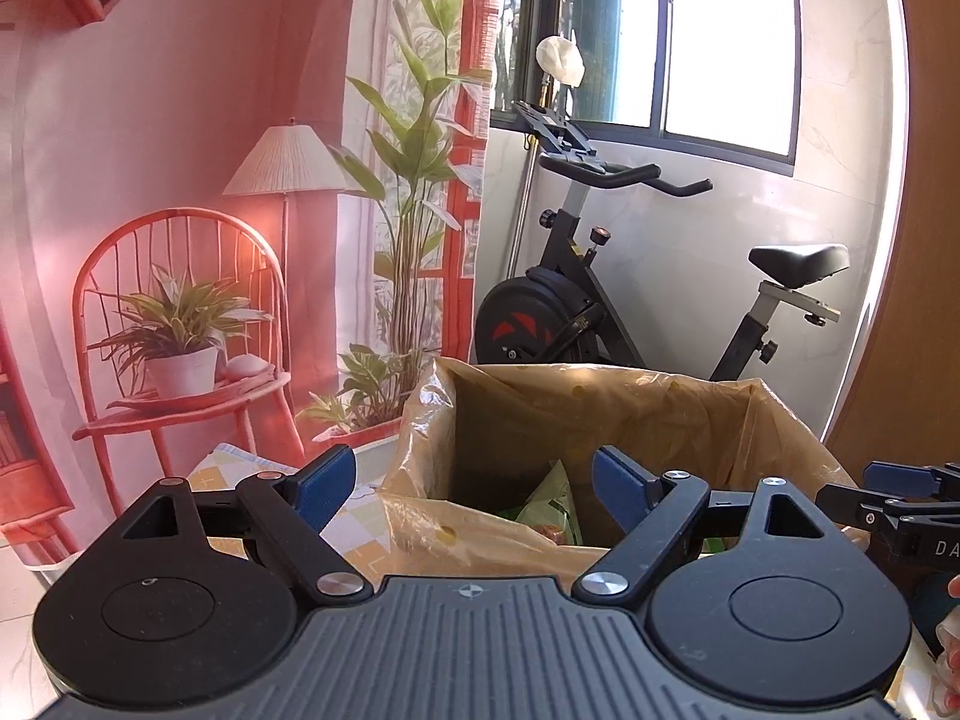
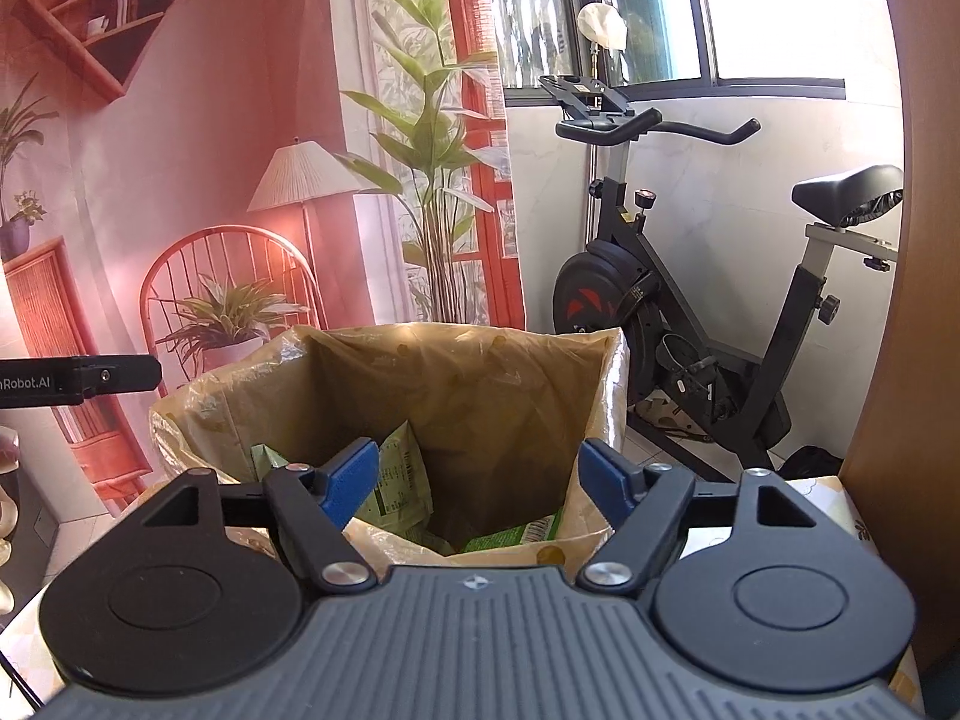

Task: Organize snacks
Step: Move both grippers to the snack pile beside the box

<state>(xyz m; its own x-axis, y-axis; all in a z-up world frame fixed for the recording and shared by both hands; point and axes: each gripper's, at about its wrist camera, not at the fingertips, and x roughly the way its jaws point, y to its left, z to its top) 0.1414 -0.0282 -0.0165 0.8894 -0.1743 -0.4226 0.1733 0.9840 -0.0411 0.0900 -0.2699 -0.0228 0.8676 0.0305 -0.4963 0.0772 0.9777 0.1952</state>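
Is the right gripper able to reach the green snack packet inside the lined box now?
Probably yes: the right gripper is open and empty, the lined box is open on top, and nothing covers the green snack packet.

Exercise bike by window; printed backdrop of red chair, lamp, plants hangs beside it.
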